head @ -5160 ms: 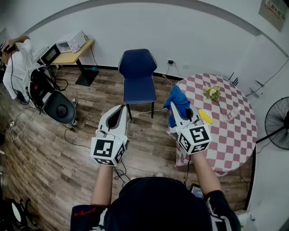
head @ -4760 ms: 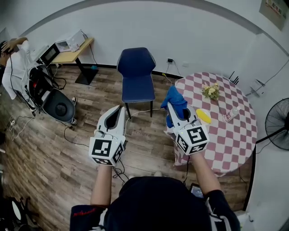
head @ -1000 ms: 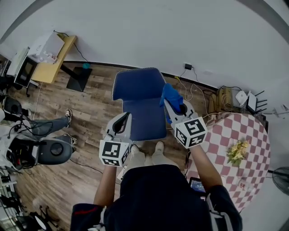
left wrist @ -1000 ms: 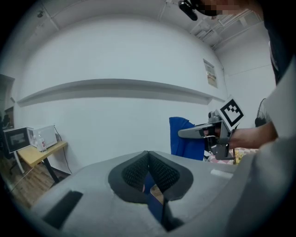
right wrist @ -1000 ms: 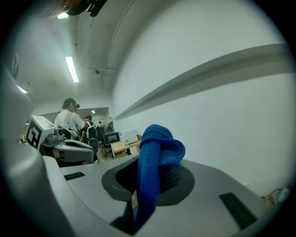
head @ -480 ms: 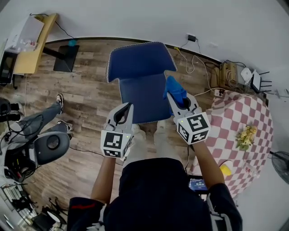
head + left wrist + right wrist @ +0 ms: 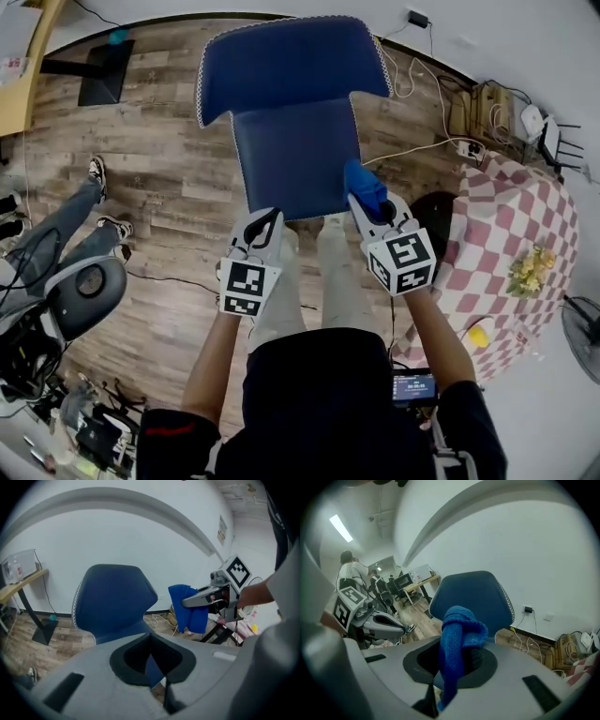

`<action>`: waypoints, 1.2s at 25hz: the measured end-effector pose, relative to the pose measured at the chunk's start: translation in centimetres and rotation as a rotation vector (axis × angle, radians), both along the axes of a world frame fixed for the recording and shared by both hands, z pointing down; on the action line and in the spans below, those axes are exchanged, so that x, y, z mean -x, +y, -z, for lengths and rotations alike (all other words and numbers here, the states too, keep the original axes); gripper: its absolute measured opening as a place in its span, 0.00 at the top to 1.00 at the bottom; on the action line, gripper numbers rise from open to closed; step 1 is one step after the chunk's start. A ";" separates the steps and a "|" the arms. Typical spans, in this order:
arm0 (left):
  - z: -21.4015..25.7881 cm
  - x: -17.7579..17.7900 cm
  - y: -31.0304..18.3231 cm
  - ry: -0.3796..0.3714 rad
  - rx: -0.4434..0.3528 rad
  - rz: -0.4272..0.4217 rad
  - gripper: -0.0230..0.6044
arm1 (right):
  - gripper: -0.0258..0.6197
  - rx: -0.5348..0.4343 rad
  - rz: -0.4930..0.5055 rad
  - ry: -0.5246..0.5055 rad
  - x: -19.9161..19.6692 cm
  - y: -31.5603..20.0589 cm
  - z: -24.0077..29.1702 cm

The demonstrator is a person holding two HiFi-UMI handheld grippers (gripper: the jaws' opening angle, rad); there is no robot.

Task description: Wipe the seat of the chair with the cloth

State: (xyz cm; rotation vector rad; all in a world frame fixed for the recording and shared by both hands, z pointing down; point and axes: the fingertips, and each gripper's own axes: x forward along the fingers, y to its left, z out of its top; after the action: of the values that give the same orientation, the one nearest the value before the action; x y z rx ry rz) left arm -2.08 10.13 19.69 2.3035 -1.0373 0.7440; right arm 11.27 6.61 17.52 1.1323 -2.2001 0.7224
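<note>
At the far left of the head view, a seated person's legs (image 7: pixel 58 234) stretch over the wood floor (image 7: pixel 169 187). Next comes the left gripper (image 7: pixel 266 218), just in front of the seat. Its own view shows its jaws pressed tight together with nothing in them, and a bit of blue seat past the tips. The blue chair (image 7: pixel 292 155) stands in the middle. The right gripper (image 7: pixel 364 208) is at the seat's front right corner, and its jaws are closed on the blue cloth (image 7: pixel 362 183). From above, the cloth is only a small lump. The right gripper view shows it bunched on top and hanging down in a strip. I cannot tell if it touches the seat. Only the head view shows the checked table (image 7: pixel 539 211) with yellow flowers (image 7: pixel 531 270) at the far right.
</note>
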 end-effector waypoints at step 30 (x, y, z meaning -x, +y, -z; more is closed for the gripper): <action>-30.3 -0.4 3.1 -0.071 0.265 -0.033 0.68 | 0.89 0.255 0.085 0.059 2.5 6.5 -26.3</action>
State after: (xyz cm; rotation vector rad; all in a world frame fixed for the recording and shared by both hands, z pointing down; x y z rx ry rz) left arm -1.66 13.22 49.98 2.0850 -0.8745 0.9239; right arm 8.78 13.08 43.80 0.9155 -2.0259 0.8917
